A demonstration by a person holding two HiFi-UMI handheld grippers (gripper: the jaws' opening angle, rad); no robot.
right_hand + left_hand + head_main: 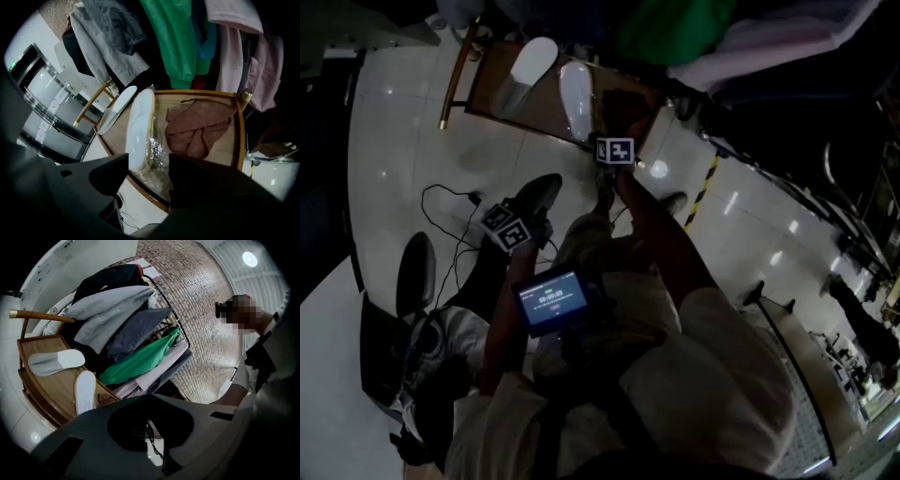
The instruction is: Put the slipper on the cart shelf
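Room on the left is good: glossy white floor [384, 122] lies open beside the cart, with a thin black cable [441, 192] looping across it. My left hand-held gripper [148, 425] is pressed together on nothing and hangs back from the cart shelf [240, 136], well apart from both slippers.

The shelf is a shallow wooden tray with a raised rim and a brass-coloured rail [42, 315] at its left corner. Hanging clothes [176, 42] in grey, green and pink crowd over its far edge, so the open side is the front rim.

A second slipper [117, 108] lies flat toward the far left corner. The slipper [140, 124], white, long and rounded, is on the shelf just right of it. It is tipped up on its side against crinkled clear plastic [157, 157]; I think that is a wrapper, though the light is dim.

My right hand-held gripper [149, 164] is spread wide just off the front rim. The slipper's near end sits just beyond its jaws, and nothing is pinched. A rumpled brown cloth [199, 129] fills the shelf's right half.
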